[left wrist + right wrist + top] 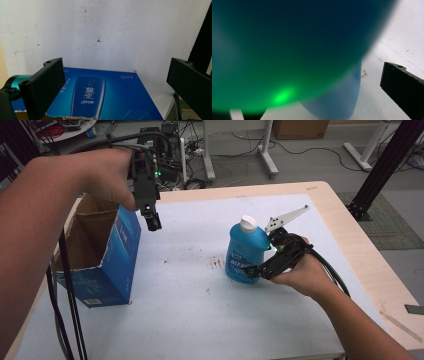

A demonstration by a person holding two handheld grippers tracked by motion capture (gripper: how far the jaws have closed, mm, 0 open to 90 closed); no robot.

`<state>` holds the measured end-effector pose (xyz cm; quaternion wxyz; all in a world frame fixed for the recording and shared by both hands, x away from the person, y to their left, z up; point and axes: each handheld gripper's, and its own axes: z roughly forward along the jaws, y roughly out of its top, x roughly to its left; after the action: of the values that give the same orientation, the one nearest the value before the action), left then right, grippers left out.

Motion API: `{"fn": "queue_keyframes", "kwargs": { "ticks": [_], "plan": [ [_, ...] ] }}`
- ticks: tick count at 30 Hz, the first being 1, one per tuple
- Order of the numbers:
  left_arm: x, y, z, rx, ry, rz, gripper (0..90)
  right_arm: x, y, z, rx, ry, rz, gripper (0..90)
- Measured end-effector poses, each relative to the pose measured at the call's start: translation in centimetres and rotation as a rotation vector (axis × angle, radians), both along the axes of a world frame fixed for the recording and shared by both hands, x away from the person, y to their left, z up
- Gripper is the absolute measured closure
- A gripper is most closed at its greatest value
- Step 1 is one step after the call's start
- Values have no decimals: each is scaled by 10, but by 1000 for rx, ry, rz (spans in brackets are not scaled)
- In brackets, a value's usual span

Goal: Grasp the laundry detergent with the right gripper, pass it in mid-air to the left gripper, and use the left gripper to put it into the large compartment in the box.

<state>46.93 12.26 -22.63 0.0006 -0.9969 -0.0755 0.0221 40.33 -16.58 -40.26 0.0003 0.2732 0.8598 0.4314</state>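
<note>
A blue bottle (243, 254) with a white cap (248, 223) stands upright near the middle of the white table cover. My right gripper (257, 266) is low against the bottle's right side and stands open. In the right gripper view the bottle (287, 50) looms blurred and very close. The one finger (404, 85) that shows there stands apart from the bottle, with bare table between them. My left gripper (152, 221) hangs in the air, pointing down beside the open blue box (117, 255). Its jaws are wide open and empty above the box's printed side (105, 97).
The cardboard box (85, 237) is open at the top and stands at the table's left edge. The white cover (190, 310) has small stains near the middle. Desk legs and cables lie beyond the far edge, and a black frame post (385, 165) rises at the far right.
</note>
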Motion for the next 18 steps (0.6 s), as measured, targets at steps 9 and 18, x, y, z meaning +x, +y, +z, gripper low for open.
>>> {"fn": "queue_keyframes", "kwargs": {
  "ticks": [9,18],
  "plan": [
    [-1,5,2,-1,-2,8,17,-1,3,-3,58,-32,-31,24],
    [0,6,2,-1,-4,9,17,-2,4,-6,85,-56,-38,53]
  ]
}}
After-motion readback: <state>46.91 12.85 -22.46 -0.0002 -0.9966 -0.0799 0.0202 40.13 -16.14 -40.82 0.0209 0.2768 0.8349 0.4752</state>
